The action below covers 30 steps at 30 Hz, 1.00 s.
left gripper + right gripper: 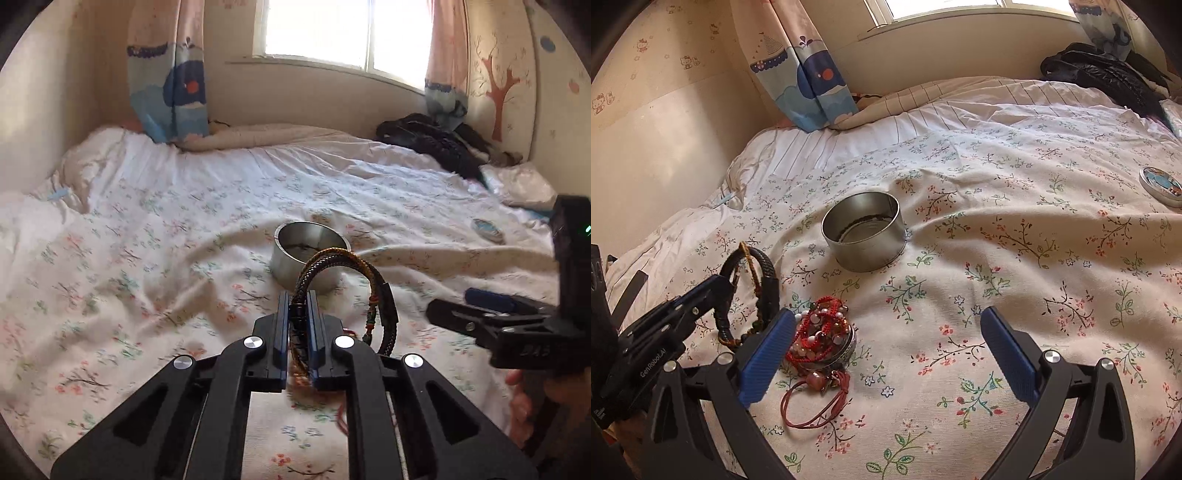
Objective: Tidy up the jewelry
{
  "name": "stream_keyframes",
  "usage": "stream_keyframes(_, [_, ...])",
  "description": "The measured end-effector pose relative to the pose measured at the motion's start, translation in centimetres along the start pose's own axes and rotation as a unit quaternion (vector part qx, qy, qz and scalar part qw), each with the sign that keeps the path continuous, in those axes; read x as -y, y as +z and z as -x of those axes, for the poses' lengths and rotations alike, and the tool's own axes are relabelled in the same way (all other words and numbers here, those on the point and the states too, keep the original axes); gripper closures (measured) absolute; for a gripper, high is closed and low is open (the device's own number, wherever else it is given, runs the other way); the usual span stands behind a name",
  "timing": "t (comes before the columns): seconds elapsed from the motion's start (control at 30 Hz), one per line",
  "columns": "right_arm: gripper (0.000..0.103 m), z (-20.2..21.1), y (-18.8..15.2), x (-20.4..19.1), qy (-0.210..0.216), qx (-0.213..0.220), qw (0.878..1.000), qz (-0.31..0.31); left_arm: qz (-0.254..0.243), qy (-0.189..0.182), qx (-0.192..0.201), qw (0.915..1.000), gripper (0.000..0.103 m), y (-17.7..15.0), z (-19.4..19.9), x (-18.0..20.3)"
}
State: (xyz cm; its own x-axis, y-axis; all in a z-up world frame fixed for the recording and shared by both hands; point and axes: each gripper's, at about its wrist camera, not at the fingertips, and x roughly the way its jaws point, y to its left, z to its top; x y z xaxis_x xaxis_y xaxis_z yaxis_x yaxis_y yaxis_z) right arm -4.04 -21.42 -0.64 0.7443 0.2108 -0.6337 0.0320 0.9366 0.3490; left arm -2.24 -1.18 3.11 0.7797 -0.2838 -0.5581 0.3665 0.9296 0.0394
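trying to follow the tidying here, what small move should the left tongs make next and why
Probably carry the dark braided leather bracelet forward over the open round metal tin and let go. The left tongs are shut on the bracelet, lifted off the floral bedsheet, and the tin sits just beyond them. The right tongs stand open near the red bead jewelry pile.

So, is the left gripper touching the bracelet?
Touching. The left wrist view shows the left gripper shut on the braided bracelet, pads pressing it.
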Motion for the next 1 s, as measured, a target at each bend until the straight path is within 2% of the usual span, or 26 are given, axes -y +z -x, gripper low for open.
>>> stream_keyframes(0.03, [0.006, 0.0, 0.0, -0.1, 0.001, 0.001, 1.000, 0.002, -0.027, 0.019, -0.003, 0.9994, 0.095, -0.2, -0.2, 0.8])
stream_keyframes(0.1, [0.006, 0.2, 0.0, -0.4, 0.015, 0.004, 1.000, 0.007, -0.041, 0.013, -0.013, 0.9990, 0.095, -0.2, -0.4, 1.4])
stream_keyframes(0.33, [0.007, 1.2, 0.4, -2.7, 0.103, 0.039, 0.993, 0.040, -0.058, -0.035, -0.003, 0.9977, 0.095, -0.3, 0.2, 2.5])
stream_keyframes(0.4, [0.016, 1.1, 0.6, -3.2, 0.109, 0.044, 0.992, 0.053, -0.070, -0.051, -0.006, 0.9962, 0.095, -0.5, 0.2, 3.1])
stream_keyframes(0.47, [0.037, 0.2, 0.9, -3.2, 0.114, 0.031, 0.991, 0.059, -0.078, -0.062, -0.008, 0.9950, 0.095, -0.7, 0.1, 3.6])
stream_keyframes(0.5, [0.040, -0.3, 1.0, -3.1, 0.110, 0.025, 0.992, 0.060, -0.081, -0.064, -0.015, 0.9945, 0.095, -0.7, -0.2, 3.7])
stream_keyframes(0.57, [0.056, -1.3, 1.0, -2.6, 0.109, 0.005, 0.992, 0.057, -0.085, -0.069, -0.041, 0.9931, 0.094, -1.0, -1.2, 4.0])
stream_keyframes(0.67, [0.062, -3.5, 0.9, -1.4, 0.120, -0.038, 0.991, 0.038, -0.097, -0.058, -0.079, 0.9905, 0.092, -1.5, -2.7, 4.6])
stream_keyframes(0.7, [0.063, -4.3, 0.8, -1.0, 0.124, -0.052, 0.991, 0.029, -0.097, -0.052, -0.086, 0.9902, 0.087, -1.7, -3.1, 4.5])
stream_keyframes(0.8, [0.063, -5.7, 0.9, 0.8, 0.145, -0.072, 0.987, -0.013, -0.066, -0.032, -0.077, 0.9943, 0.046, -1.5, -3.0, 3.0])
stream_keyframes(0.83, [0.063, -5.9, 1.0, 1.2, 0.152, -0.074, 0.985, -0.021, -0.044, -0.030, -0.067, 0.9964, 0.042, -1.4, -2.7, 2.1])
stream_keyframes(0.9, [0.063, -6.5, 1.1, 1.5, 0.161, -0.079, 0.983, -0.027, 0.006, -0.030, -0.061, 0.9977, 0.041, -1.1, -2.6, 0.2])
stream_keyframes(1.0, [0.064, -7.3, 1.3, 0.7, 0.164, -0.092, 0.982, -0.003, 0.063, -0.022, -0.055, 0.9963, 0.041, -1.0, -2.6, -2.1])
